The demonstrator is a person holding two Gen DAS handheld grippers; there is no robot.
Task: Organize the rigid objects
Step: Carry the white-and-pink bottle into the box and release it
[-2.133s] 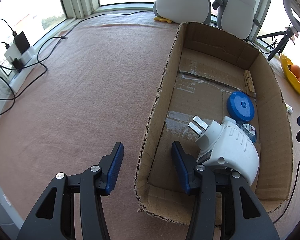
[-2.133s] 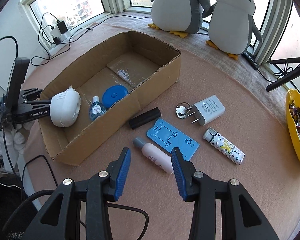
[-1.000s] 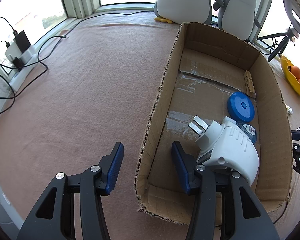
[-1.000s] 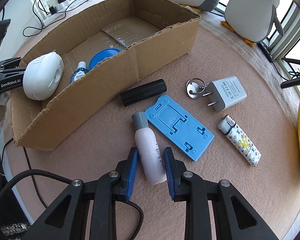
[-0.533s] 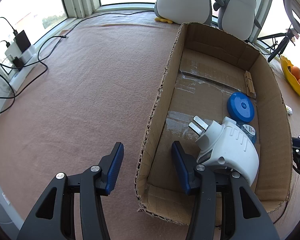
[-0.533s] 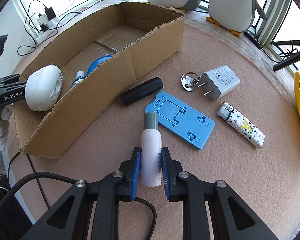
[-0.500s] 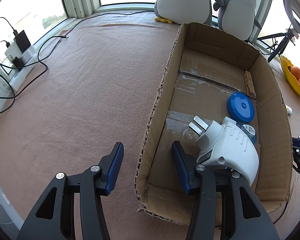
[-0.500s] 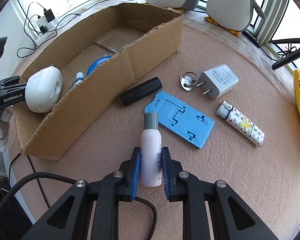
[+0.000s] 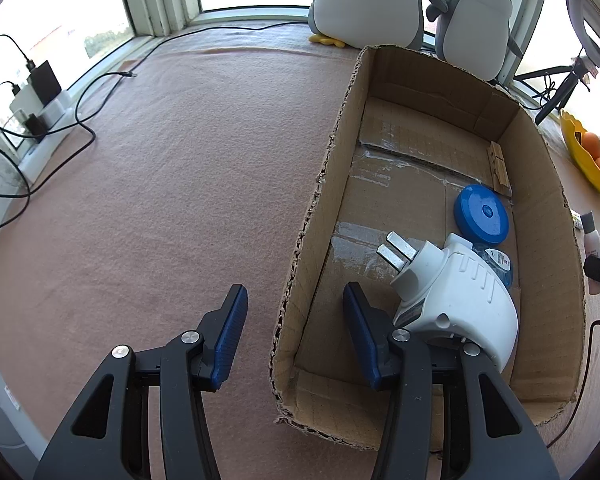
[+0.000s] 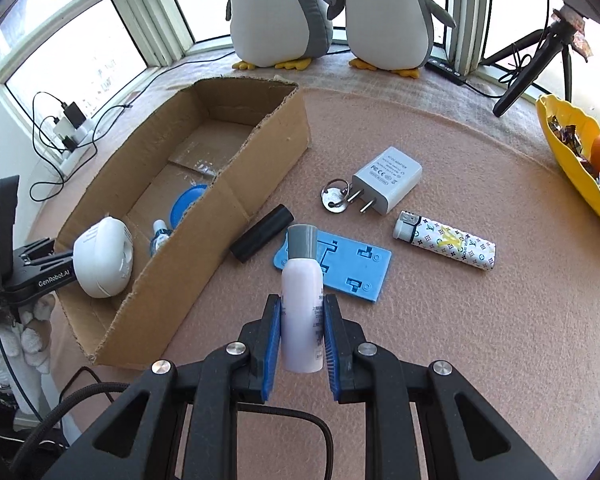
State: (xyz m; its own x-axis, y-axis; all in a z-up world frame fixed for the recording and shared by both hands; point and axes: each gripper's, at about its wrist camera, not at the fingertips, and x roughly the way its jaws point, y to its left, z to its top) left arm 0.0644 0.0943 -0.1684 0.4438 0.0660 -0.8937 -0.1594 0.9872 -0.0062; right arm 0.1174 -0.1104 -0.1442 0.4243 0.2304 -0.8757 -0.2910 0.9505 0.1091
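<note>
My right gripper (image 10: 302,304) is shut on a pale pink bottle (image 10: 302,280) with a grey cap, held off the pink mat and pointing away from me. The same bottle (image 9: 591,236) shows past the box's right wall in the left wrist view. My left gripper (image 9: 293,292) stands open astride the near left wall of the cardboard box (image 9: 312,216). A white plug adapter (image 9: 460,292) lies in the box against its right finger. The box (image 10: 220,216) also holds a blue round lid (image 9: 482,214) and a small blue bottle (image 9: 500,266).
On the mat right of the box lie a black cylinder (image 10: 262,238), a blue flat stand (image 10: 352,264), a white charger (image 10: 388,178) with a key ring (image 10: 334,196), and a patterned lighter (image 10: 446,246). Two plush penguins (image 10: 280,8) sit behind, a yellow fruit bowl (image 10: 572,148) far right.
The right gripper closed on the pink bottle, lifted it off the mat and rolled so it now points straight ahead. The left gripper has not moved.
</note>
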